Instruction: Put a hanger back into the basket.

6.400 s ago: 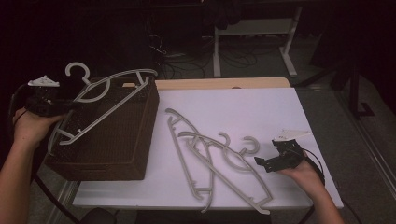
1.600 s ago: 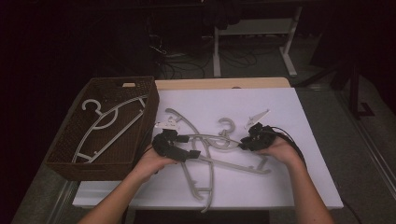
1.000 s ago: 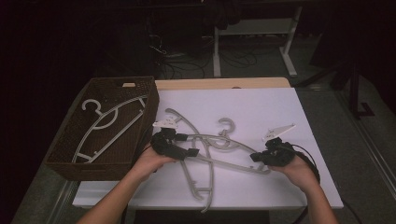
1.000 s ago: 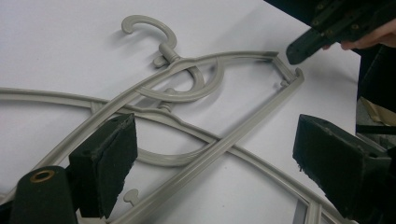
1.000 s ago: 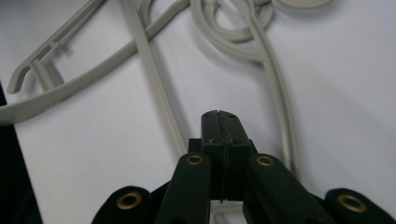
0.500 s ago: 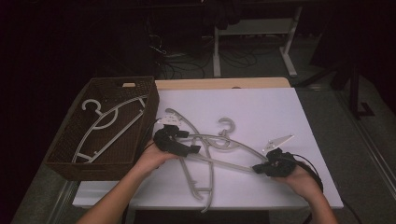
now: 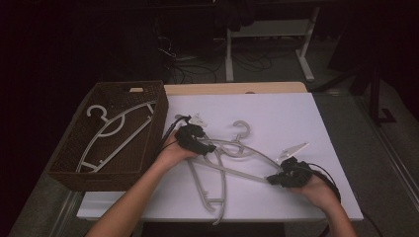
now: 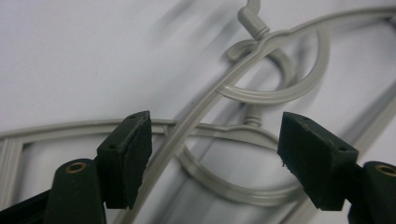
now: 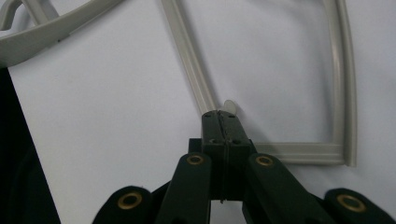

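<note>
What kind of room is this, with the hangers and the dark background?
Probably a lab or workshop set up for recording. A white table bears grey hangers and a wicker basket, while cables and a metal desk frame stand on the dim floor behind.

My table (image 7: 296, 123) is lit from above and glows pale, while the room beyond it is nearly black. The high view is grainy and soft. Close up, my jaws are sharp and the hangers (image 8: 261, 93) blur slightly, casting soft double shadows. No glare shows anywhere.
</note>
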Tool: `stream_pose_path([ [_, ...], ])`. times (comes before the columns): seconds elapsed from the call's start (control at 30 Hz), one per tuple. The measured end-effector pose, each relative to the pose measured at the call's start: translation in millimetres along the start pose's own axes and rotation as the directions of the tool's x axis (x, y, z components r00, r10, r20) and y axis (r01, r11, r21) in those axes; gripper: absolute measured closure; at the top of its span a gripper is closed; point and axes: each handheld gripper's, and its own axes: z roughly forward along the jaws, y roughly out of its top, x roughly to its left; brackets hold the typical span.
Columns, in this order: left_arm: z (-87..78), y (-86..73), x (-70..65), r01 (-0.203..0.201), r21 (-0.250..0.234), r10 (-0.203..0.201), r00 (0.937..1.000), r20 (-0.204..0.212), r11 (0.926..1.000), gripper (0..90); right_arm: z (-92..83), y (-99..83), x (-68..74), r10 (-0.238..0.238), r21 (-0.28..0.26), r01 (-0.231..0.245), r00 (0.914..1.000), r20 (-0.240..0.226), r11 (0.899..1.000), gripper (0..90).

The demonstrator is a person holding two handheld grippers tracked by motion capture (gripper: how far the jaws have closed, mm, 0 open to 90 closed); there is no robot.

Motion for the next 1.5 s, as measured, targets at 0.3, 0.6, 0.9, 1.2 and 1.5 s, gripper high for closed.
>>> stream_pose_path([
  [0.3, 22.9, 13.8, 2.9, -0.117, 0.083, 0.119, 0.9927, -0.019, 0.9897, 36.1, 0.4, 0.5, 0.0, -0.005, 0.003, 0.005, 1.0000, 0.001, 1.000, 89.4],
  [0.6, 34.9, 20.1, 5.0, -0.177, 0.117, 0.179, 0.9838, -0.009, 0.9772, 52.3, 0.8, 0.5, -0.8, -0.008, -0.001, 0.008, 1.0000, 0.000, 1.000, 89.4],
  [0.9, 35.3, 20.9, 7.5, -0.200, 0.120, 0.204, 0.9788, -0.019, 0.9724, 65.6, 1.2, 0.9, -0.9, -0.011, -0.002, 0.011, 0.9999, -0.003, 1.000, 89.4],
  [1.2, 27.6, 20.5, 4.7, -0.256, 0.123, 0.257, 0.9663, 0.008, 0.9588, 73.0, 1.5, 1.6, -0.6, -0.017, -0.003, 0.017, 0.9998, -0.006, 1.000, 89.0],
  [1.5, 23.4, 16.6, 0.8, -0.223, 0.126, 0.218, 0.9746, 0.053, 0.9667, 81.9, 1.1, 3.6, -2.3, -0.018, -0.017, 0.018, 0.9998, -0.006, 1.000, 86.3],
])
